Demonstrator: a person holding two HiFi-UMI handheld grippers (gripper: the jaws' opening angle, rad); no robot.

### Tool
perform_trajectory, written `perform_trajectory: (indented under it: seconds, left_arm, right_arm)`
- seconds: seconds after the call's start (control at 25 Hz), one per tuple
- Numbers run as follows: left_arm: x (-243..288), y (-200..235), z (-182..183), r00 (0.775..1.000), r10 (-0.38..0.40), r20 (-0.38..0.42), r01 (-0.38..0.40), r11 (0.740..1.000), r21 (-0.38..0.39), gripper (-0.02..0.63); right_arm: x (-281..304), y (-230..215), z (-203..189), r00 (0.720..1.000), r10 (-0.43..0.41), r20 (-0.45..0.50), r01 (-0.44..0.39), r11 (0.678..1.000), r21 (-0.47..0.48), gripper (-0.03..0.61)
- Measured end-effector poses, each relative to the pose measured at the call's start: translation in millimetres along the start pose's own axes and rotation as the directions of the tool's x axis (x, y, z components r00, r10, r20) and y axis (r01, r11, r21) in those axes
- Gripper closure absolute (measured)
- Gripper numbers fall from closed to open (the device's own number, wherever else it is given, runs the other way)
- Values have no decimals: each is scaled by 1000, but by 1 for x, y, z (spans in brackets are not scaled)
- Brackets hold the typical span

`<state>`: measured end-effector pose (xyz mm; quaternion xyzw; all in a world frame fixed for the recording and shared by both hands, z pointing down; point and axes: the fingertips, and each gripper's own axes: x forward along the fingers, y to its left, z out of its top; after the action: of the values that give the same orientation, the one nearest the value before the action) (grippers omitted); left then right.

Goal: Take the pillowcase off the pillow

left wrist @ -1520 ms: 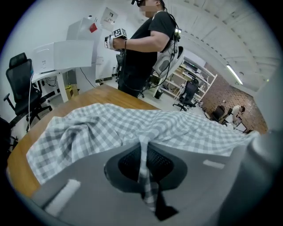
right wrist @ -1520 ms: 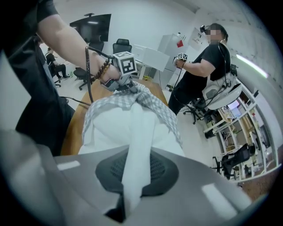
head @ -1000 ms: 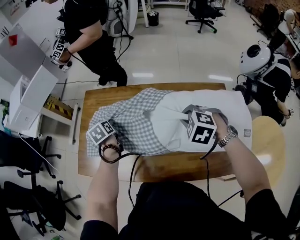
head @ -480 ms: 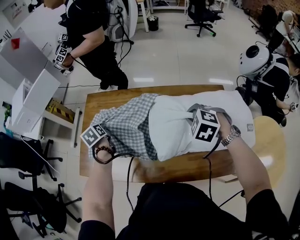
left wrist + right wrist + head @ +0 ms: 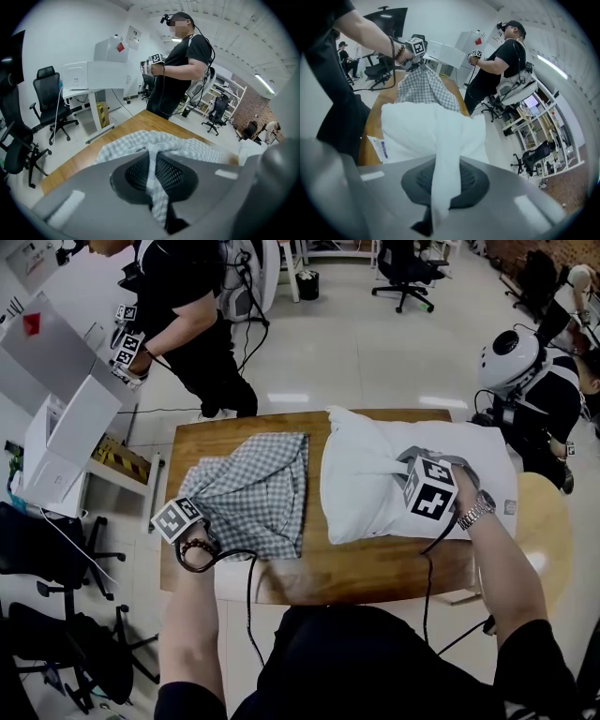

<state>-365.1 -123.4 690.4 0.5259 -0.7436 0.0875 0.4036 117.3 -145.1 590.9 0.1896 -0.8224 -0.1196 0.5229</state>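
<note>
At the table's (image 5: 375,570) 9 o'clock side, the left tongs (image 5: 157,180) pinch a fold of the rumpled grey-and-white checked pillowcase (image 5: 255,488). It lies just beside the bare white pillow (image 5: 361,488) at 3 o'clock, which the right tongs (image 5: 440,185) clamp.

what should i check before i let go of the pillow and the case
1. The pillowcase is off the pillow, with a gap between them: ok.
2. The left gripper is shut on a fold of the pillowcase: ok.
3. The right gripper is shut on the pillow's white cloth: ok.
4. The pillowcase lies mostly on the table: ok.
5. The pillow's right end is supported by the table: cannot tell.
</note>
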Motion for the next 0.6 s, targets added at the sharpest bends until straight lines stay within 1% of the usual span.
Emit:
perform_trajectory:
  seconds: [0.12, 0.28, 0.32, 0.36, 0.4, 0.44, 0.52, 0.6]
  left_arm:
    - [7, -8, -8, 999, -26, -33, 28, 998, 54, 582]
    - [12, -18, -18, 997, -61, -42, 65, 992, 110, 507]
    - [12, -23, -21, 996, -75, -43, 80, 989, 123, 474]
    - [13, -28, -24, 995, -89, -45, 95, 986, 136, 428]
    - [14, -32, -27, 994, -100, -48, 106, 983, 149, 398]
    - [14, -36, -30, 993, -106, -50, 113, 980, 164, 377]
    - [14, -42, -35, 993, -109, -47, 116, 974, 194, 335]
    - [11, -45, -37, 993, -112, -37, 117, 970, 214, 311]
  right_arm:
    - [5, 3, -4, 1000, 5, 15, -4, 1000, -23, 558]
    - [15, 11, -7, 1000, 8, 19, -7, 999, -37, 539]
    - [17, 12, -6, 1000, 7, 25, -6, 999, -43, 520]
    - [18, 12, -5, 999, 4, 35, -2, 999, -48, 495]
    - [20, 12, -4, 999, -2, 49, 4, 999, -52, 464]
    - [21, 13, -3, 998, -9, 64, 12, 998, -55, 433]
    - [21, 14, 0, 995, -24, 94, 30, 998, -58, 393]
    - [17, 15, 3, 992, -42, 120, 50, 997, -64, 371]
